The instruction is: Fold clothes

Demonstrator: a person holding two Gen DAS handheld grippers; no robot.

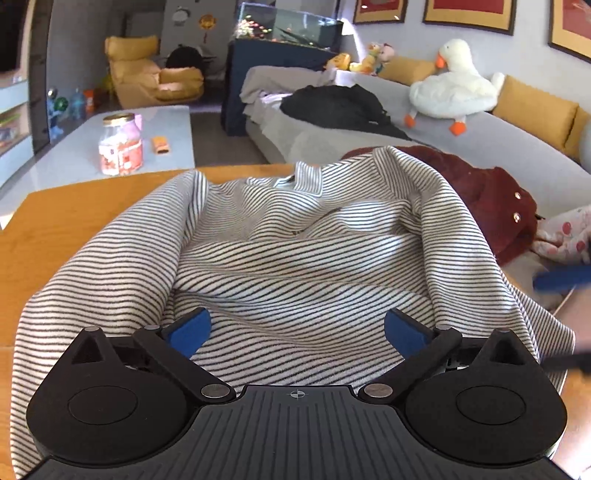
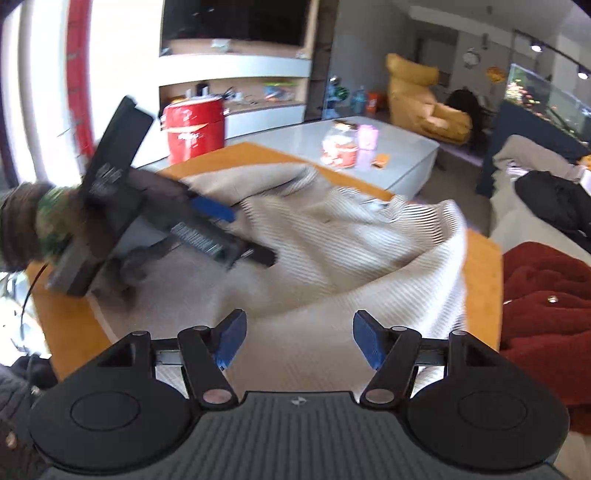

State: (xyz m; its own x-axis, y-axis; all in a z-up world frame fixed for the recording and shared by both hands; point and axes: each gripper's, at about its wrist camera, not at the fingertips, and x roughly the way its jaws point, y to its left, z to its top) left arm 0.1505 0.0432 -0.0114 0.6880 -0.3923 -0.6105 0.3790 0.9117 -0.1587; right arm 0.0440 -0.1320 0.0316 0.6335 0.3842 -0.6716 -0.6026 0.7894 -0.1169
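shirt: striped shirt [image 1: 295,236] rumpled on wooden table [image 1: 74,229], collar at 12, edges flopped inward, likely mid-fold
left gripper [image 1: 297,332]: wide open, empty, over hem
right gripper [image 2: 299,338]: wide open, empty, over cloth

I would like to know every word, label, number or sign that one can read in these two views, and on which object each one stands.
No text can be read.
Jar on the white table: its red-and-white label is too small.
Red drum: white marks, blurred.
Left gripper body, seen from the right wrist: pale print, smeared by motion.
Framed pictures on the wall: no legible words.
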